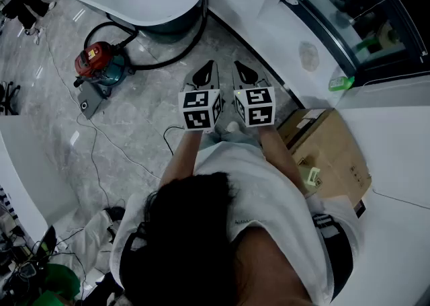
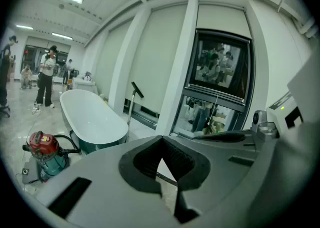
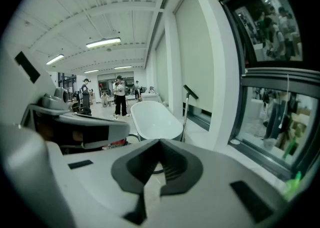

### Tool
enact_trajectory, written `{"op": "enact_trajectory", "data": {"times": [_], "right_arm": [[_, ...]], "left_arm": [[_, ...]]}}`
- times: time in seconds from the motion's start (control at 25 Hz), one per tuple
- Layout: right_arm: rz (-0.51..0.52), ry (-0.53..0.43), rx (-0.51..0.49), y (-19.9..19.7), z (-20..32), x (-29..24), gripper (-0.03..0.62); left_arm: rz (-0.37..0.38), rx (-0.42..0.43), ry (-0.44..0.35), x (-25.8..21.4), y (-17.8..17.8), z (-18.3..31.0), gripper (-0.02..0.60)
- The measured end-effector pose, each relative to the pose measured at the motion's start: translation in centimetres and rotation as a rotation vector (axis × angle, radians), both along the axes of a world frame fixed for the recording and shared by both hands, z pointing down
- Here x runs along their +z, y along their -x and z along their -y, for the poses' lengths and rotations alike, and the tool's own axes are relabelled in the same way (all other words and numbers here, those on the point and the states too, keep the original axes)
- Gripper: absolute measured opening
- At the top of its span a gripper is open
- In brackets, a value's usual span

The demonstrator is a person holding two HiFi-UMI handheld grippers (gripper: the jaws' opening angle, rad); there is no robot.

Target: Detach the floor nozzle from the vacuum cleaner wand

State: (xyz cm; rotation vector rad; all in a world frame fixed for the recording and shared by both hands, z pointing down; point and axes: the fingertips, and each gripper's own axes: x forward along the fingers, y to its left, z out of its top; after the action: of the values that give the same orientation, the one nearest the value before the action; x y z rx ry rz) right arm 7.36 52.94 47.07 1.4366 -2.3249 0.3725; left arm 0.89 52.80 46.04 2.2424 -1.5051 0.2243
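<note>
Found left gripper [image 1: 205, 70] and right gripper [image 1: 242, 70] side by side, both clenched, nothing between. Spotted wand [image 2: 130, 109] upright beside bathtub [image 2: 95, 119], well ahead. Logged red vacuum cleaner [image 1: 97, 62] on floor, hose [image 1: 178, 54] looping round bathtub

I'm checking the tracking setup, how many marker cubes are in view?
2. In the head view, the left cube and the right cube sit side by side near the picture's middle. None seems hidden.
</note>
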Motion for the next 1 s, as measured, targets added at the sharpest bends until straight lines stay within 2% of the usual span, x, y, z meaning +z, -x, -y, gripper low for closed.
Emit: {"op": "enact_trajectory", "data": {"times": [0.48, 0.68, 1.0], "right_arm": [[-0.026, 0.009, -0.005, 1.2, -0.2, 0.6, 0.015], [0.031, 0.031, 0.005, 2.1, 0.4, 0.6, 0.015], [0.067, 0.024, 0.019, 3.7, 1.6, 0.5, 0.015]], "left_arm": [[0.001, -0.023, 0.005, 0.2, 1.4, 0.1, 0.005], [-0.007, -0.02, 0.006, 0.2, 2.2, 1.0, 0.005], [-0.03, -0.047, 0.018, 0.8, 4.6, 2.5, 0.005]]}}
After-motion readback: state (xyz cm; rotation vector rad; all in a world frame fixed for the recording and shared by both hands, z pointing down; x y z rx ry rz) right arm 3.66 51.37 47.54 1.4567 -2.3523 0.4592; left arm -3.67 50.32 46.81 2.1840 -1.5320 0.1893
